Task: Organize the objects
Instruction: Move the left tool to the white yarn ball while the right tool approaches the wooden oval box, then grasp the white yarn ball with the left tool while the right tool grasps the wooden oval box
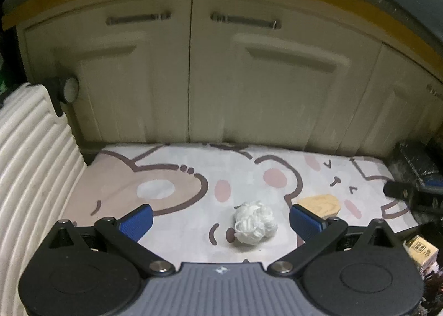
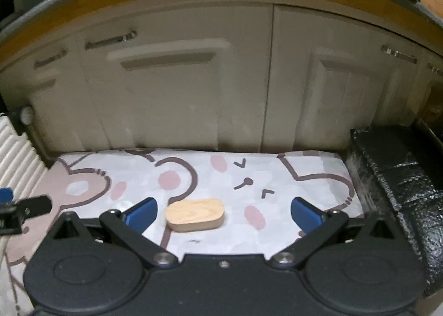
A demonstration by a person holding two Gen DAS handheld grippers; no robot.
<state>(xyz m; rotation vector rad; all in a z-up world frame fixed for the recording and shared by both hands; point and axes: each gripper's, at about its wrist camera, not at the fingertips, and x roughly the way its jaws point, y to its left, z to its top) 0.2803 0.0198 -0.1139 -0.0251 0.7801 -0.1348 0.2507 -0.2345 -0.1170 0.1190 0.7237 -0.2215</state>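
A crumpled white ball of tissue or netting (image 1: 255,223) lies on the cartoon-print mat (image 1: 177,166), between my left gripper's (image 1: 221,220) wide-open blue fingers, nearer the right one. A light wooden oval block (image 1: 319,205) lies on the mat just beyond the right finger. In the right wrist view the same wooden block (image 2: 195,214) sits between my right gripper's (image 2: 224,215) open fingers, closer to the left finger. Both grippers are empty. The right gripper's tip (image 1: 398,191) shows at the right edge of the left view; the left gripper's tip (image 2: 33,206) shows at the left edge of the right view.
Cream cabinet doors (image 1: 191,72) stand right behind the mat. A ribbed white suitcase (image 1: 30,166) borders the mat on the left. A black textured block (image 2: 393,177) borders it on the right. A small cardboard box (image 1: 420,249) sits at the lower right.
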